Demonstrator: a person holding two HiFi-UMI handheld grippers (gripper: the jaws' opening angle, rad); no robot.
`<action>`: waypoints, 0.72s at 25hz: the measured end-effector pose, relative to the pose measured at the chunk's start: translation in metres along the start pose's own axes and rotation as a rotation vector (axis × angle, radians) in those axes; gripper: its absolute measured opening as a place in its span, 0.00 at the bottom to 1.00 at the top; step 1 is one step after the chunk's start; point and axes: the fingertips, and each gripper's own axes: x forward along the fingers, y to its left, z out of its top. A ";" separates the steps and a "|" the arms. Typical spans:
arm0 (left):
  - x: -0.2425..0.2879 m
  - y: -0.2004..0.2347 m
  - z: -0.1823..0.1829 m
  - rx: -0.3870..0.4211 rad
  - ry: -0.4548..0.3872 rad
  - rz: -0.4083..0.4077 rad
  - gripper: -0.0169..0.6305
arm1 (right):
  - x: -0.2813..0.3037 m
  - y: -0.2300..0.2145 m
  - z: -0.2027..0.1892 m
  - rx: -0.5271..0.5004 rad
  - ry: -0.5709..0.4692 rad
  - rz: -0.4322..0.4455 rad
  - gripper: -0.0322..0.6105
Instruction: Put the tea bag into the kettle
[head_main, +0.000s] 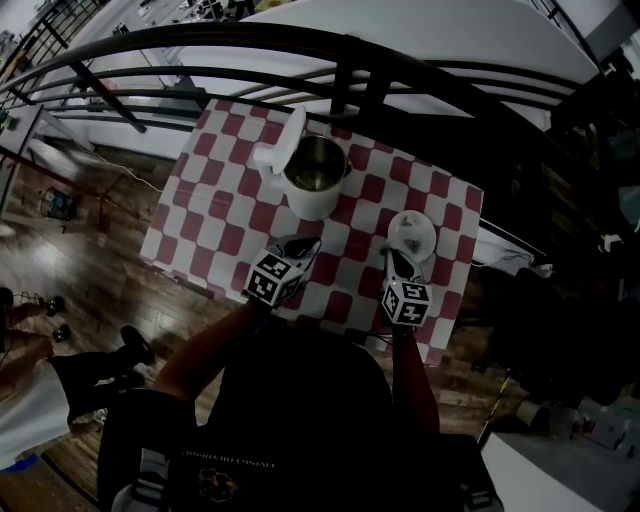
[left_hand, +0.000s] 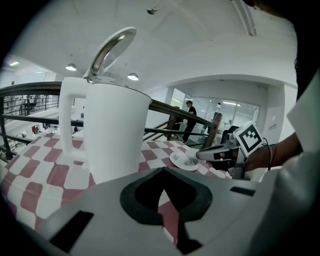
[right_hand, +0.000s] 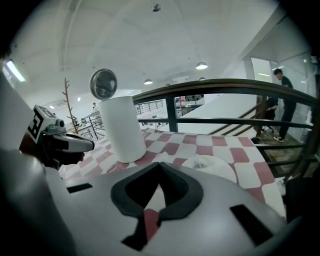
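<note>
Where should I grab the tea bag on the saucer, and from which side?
Probably take the tea bag by its raised middle, coming straight down with the right gripper. It lies low in the centre of a shallow saucer, whose rim would likely block a sideways approach. No string or tag shows clearly.

My left grey two-jaw tongs (head_main: 302, 247) closed on nothing, right grey two-jaw tongs (head_main: 399, 262) likewise closed, both forearms (head_main: 205, 345) reaching forward.
</note>
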 end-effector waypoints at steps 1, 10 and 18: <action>-0.003 0.000 -0.003 -0.005 -0.001 0.006 0.03 | 0.002 0.009 -0.001 -0.011 0.006 0.023 0.08; -0.036 0.004 -0.018 -0.079 -0.025 0.069 0.03 | 0.011 0.109 0.014 -0.151 0.010 0.269 0.08; -0.069 0.005 0.013 -0.148 -0.132 0.111 0.03 | -0.002 0.174 0.068 -0.259 -0.102 0.417 0.08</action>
